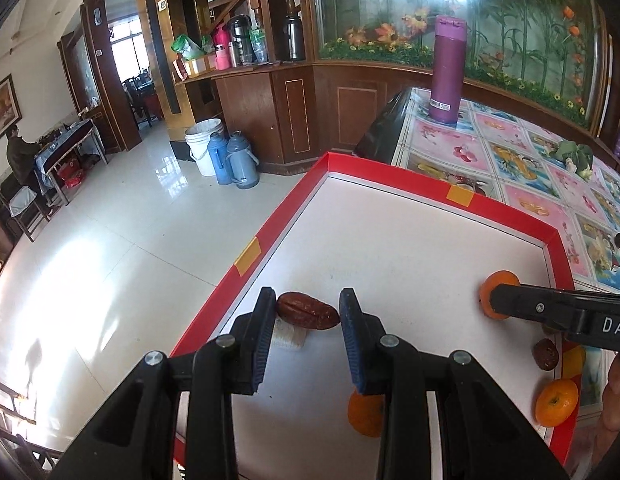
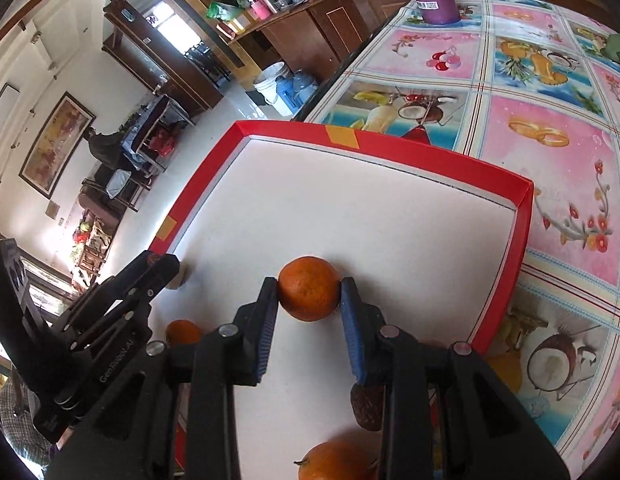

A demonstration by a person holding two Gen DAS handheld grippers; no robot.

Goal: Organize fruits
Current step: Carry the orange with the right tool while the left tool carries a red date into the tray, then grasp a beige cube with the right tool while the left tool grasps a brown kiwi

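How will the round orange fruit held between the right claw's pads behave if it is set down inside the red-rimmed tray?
The round orange fruit looks smooth and spherical, so it probably rolls on the flat white floor of the red-rimmed tray. The rim would likely stop it.

The tray (image 2: pixel 390 148) looks like matt red-edged cardboard. The date (image 1: pixel 307 311) is wrinkled and glossy, the orange (image 2: pixel 308 288) dimpled. The tablecloth (image 2: pixel 550 128) shines like plastic.
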